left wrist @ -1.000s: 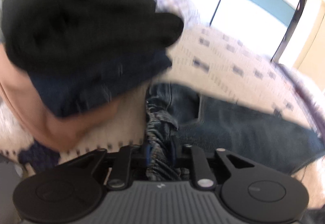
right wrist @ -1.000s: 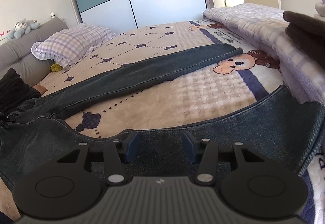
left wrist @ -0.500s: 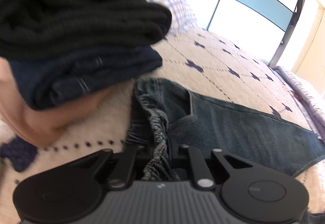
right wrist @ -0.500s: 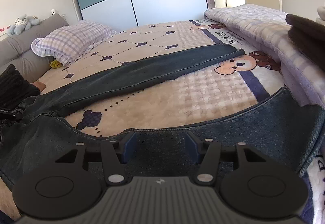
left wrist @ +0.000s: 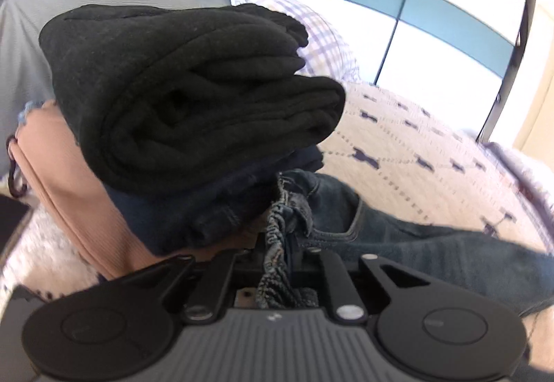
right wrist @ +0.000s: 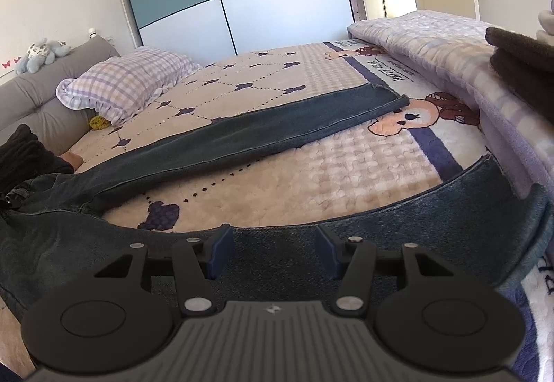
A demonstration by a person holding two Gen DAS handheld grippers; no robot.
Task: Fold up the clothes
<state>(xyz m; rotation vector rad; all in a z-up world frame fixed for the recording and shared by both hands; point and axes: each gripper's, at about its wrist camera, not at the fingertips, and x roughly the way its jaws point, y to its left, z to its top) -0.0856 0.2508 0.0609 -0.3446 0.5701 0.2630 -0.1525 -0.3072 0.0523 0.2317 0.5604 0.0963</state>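
Denim, dark blue and heavy: the pair of jeans lies spread on the cream patterned bedspread, legs apart. To fold cleanly, the near leg should be carried flat onto the far one, seams aligned. The left gripper pinches the gathered waistband beside a stack of folded dark clothes. The right gripper hovers wide over the near leg, holding nothing.
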